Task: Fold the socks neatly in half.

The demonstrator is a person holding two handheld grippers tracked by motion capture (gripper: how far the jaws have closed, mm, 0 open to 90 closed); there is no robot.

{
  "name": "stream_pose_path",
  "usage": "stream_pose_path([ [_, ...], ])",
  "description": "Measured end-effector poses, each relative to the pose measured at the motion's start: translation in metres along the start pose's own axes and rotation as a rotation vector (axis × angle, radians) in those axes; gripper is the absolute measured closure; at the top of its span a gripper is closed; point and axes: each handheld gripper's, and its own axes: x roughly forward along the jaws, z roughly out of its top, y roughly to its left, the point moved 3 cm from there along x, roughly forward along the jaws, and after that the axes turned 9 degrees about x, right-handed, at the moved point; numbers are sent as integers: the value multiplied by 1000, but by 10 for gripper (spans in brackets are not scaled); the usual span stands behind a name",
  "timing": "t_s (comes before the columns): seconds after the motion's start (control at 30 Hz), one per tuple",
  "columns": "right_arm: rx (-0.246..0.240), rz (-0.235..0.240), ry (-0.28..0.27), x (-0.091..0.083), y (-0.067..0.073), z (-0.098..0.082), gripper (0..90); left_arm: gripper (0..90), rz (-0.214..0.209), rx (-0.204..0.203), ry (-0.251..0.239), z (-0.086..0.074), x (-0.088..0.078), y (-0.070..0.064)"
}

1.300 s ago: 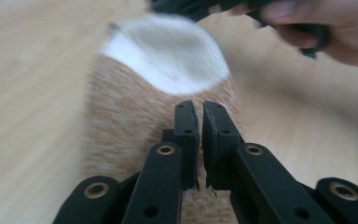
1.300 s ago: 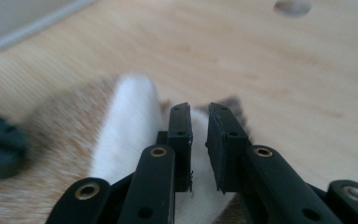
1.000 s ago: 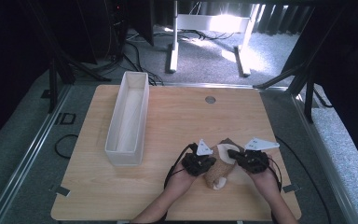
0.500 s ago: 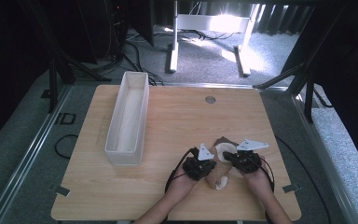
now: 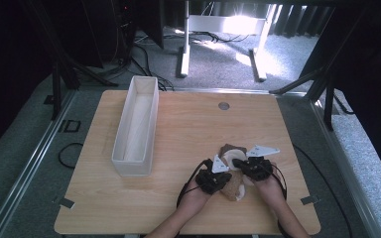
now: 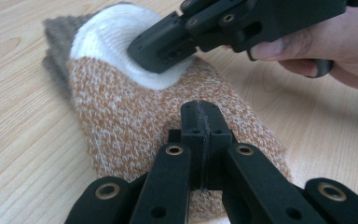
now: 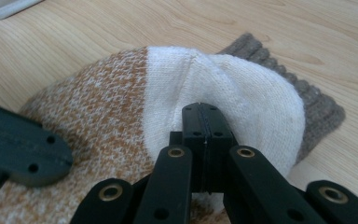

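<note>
Left gripper [image 6: 200,109], jaws pressed together, tip resting on the orange-flecked part of a knitted sock [image 6: 135,116]. Right gripper [image 7: 201,112], jaws likewise closed, tip on the sock's white patch. Sock lies flat on the wooden table [image 5: 188,124], near its front edge.

A sock [image 5: 232,168] lies on the table [image 5: 188,134], right of the tray [image 5: 136,126].

Bare table [image 5: 188,124] is lying open ahead of both hands and out to the right edge. The long white bin [image 5: 136,126] is standing along the left, walling off that side, while the knitted sock [image 5: 234,168] is lying between the two hand-held grippers.
</note>
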Motion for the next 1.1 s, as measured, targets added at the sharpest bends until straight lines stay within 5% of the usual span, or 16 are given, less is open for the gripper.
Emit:
stream_pose_path([
  [0.73,-8,42,-12,17,10,10,897,900,-7,-46,-20,-3,-5,5],
  [1.1,-11,55,-44,-21,14,3,829,879,63,-110,-66,-1,-35,31],
])
